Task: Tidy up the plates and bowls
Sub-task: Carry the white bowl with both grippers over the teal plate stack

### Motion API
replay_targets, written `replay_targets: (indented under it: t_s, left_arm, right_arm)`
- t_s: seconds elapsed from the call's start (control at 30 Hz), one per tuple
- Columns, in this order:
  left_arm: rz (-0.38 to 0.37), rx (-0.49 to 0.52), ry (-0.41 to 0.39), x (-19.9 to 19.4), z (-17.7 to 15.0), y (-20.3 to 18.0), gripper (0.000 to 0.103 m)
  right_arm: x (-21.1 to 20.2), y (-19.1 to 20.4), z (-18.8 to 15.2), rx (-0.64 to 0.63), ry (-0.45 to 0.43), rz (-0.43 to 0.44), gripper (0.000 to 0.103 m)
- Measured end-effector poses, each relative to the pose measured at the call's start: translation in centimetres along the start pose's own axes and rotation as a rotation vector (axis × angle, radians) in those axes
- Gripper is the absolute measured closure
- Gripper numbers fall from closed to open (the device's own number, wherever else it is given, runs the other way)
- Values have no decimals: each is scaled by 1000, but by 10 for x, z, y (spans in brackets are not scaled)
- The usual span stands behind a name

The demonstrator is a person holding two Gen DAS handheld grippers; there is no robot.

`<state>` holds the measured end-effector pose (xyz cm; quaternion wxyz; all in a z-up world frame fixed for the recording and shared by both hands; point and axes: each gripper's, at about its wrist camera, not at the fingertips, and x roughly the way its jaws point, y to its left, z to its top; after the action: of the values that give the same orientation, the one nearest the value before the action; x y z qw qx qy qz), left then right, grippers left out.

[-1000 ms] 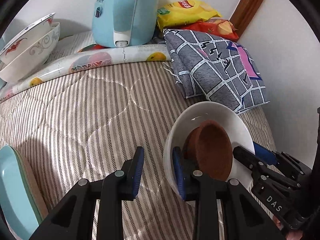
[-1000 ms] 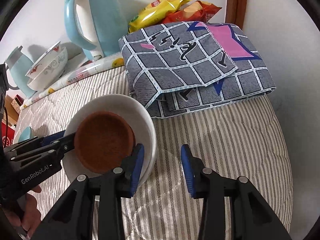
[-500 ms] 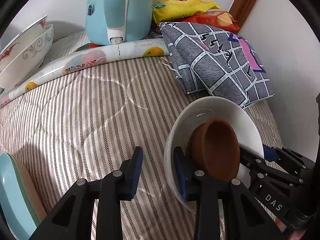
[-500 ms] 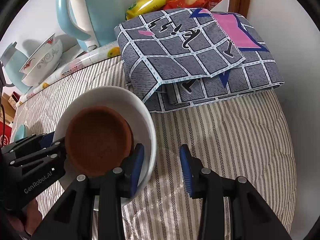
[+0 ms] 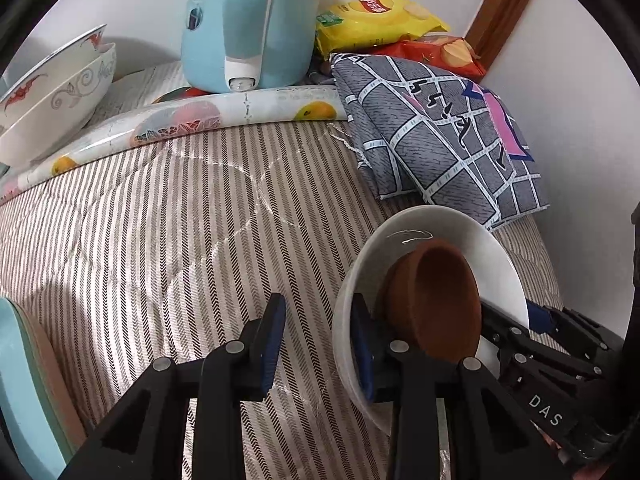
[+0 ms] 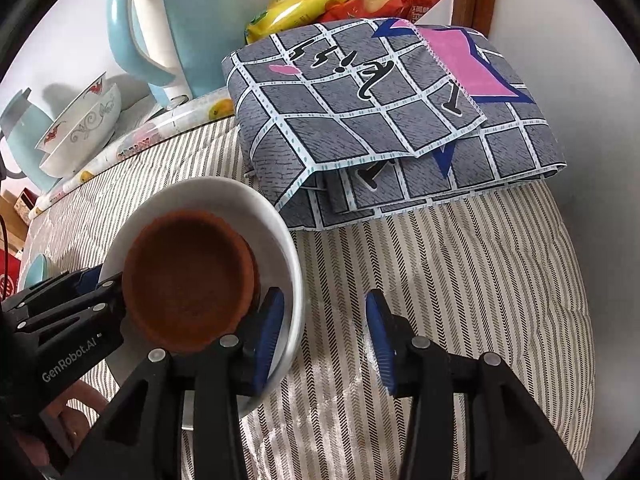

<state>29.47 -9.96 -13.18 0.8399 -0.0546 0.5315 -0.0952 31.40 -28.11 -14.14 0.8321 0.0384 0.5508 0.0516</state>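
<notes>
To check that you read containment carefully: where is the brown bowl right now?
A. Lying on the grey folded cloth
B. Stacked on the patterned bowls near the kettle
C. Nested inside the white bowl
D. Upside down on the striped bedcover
C: the brown bowl sits inside the white bowl, whose rim shows around it in both wrist views, above the striped bedcover.

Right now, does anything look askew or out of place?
Yes: the white bowl with the brown bowl nested in it sits tilted on the soft striped quilt, each gripper with one finger inside its rim. No spills or damage.
</notes>
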Motion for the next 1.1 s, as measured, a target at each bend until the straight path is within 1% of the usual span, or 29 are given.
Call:
replay_targets:
  t_s: [0.1,0.23,0.33,0.4,0.47,0.5,0.53,0.57,0.6,0.67,0.77,0.87,1.1]
  left_arm:
    - [8,0,-1,0,0,0,72]
    - [5,-7,30,3,2,1,72]
    - [20,12,32,4,2,-2,73]
    - [29,26,26,4,2,-5,75]
    - [25,28,21,4,1,-7,78]
    - [18,31,20,4,0,-8,83]
    - [15,38,20,4,-1,-9,85]
    - [11,49,20,4,-1,-12,90]
    - [11,54,19,3,-2,-14,93]
    - [20,52,12,2,-3,-16,94]
    - [-9,33,16,1,-2,-11,94]
    - [2,41,12,0,-2,-13,94]
    - [-7,28,12,-4,-10,-11,94]
  right_arm:
    - [-1,0,0,-6,0,0,61]
    - [0,-1,1,12,12,9,61]
    - [-1,-1,0,18,9,13,61]
    - [-1,-1,-1,23,6,14,63]
    - [-1,0,-1,26,7,25,68]
    - [-1,1,-1,27,8,30,70]
    - [-2,2,-1,24,8,34,73]
    - [-1,4,-1,21,10,35,78]
    - [-1,6,0,16,10,38,80]
    - [-2,11,0,8,11,45,91]
    - [-3,12,-1,8,4,39,91]
    - [-5,13,-2,7,-1,33,91]
    - [-9,11,-6,22,-8,36,91]
